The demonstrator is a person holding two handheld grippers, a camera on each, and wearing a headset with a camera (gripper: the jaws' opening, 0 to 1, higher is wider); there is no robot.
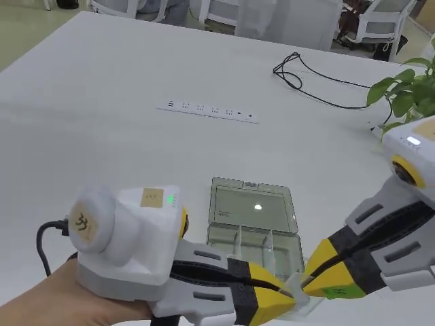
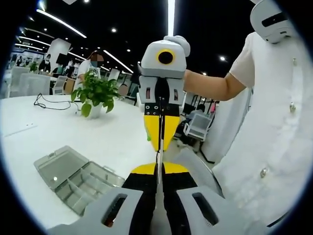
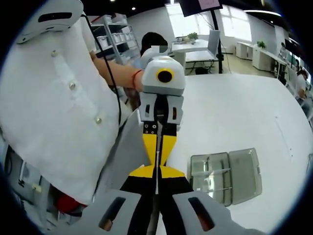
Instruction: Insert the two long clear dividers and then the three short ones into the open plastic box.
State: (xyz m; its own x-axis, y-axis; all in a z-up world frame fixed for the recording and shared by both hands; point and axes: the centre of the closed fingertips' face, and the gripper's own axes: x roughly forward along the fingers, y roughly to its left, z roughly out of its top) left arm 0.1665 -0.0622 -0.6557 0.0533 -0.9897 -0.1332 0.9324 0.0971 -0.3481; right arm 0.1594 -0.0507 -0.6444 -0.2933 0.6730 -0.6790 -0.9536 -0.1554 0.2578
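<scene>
Left gripper (image 1: pixel 284 303), held in one hand (image 1: pixel 75 302) at the near left, points right. Its two yellow-tipped jaws are closed down to a thin slit. The right gripper (image 1: pixel 309 277) comes in from the near right with its two jaws pressed together in the same way, and the two sets of tips meet nose to nose. One clear divider (image 1: pixel 297 286), a thin transparent strip, is pinched between them. In each gripper view it appears edge-on as a fine line running from that gripper's own tips to the other's.

One open plastic box (image 1: pixel 253 204) lies on the white table (image 1: pixel 102 102) just beyond the meeting tips, which sit by its near right corner. Its lid lies flat on the far side and its base is nearer. At least two clear partitions (image 1: pixel 238 238) stand upright in the base; I cannot tell the exact number through the clear plastic.

Farther off lie one white power strip (image 1: pixel 207 111) at the centre and one looped black cable (image 1: pixel 306 76) to the far right. One green potted plant (image 1: pixel 408 88) stands at the right edge.
</scene>
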